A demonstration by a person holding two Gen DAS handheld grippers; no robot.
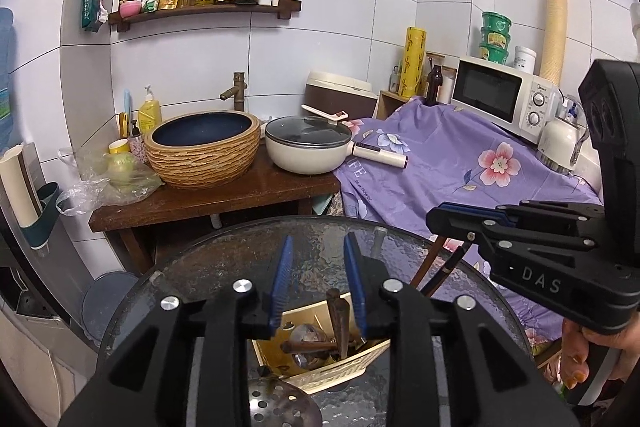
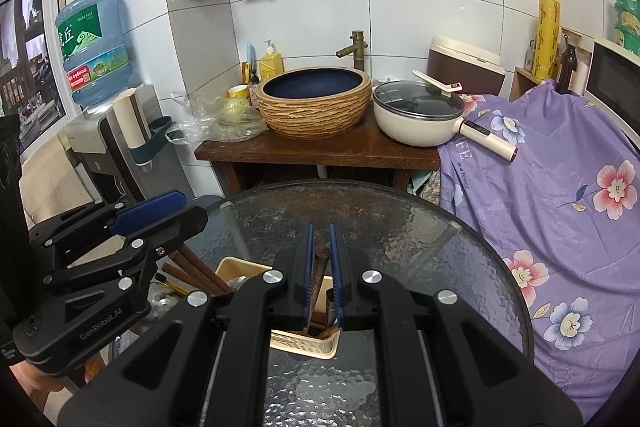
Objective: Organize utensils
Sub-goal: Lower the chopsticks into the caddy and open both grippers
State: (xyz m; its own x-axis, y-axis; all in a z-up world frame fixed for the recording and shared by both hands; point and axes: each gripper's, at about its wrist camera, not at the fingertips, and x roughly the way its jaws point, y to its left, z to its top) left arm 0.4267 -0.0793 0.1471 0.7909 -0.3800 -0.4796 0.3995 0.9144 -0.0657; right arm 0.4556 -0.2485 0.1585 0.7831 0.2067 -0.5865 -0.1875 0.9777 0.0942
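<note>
Below, we see our left gripper spread above the cream utensil basket, our right gripper pinching brown chopsticks, on the round glass table.

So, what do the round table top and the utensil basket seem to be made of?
Table top: probably textured glass, since its surface is pebbled, glossy and see-through. Basket: likely cream plastic, with a matte look and slotted walls.
</note>
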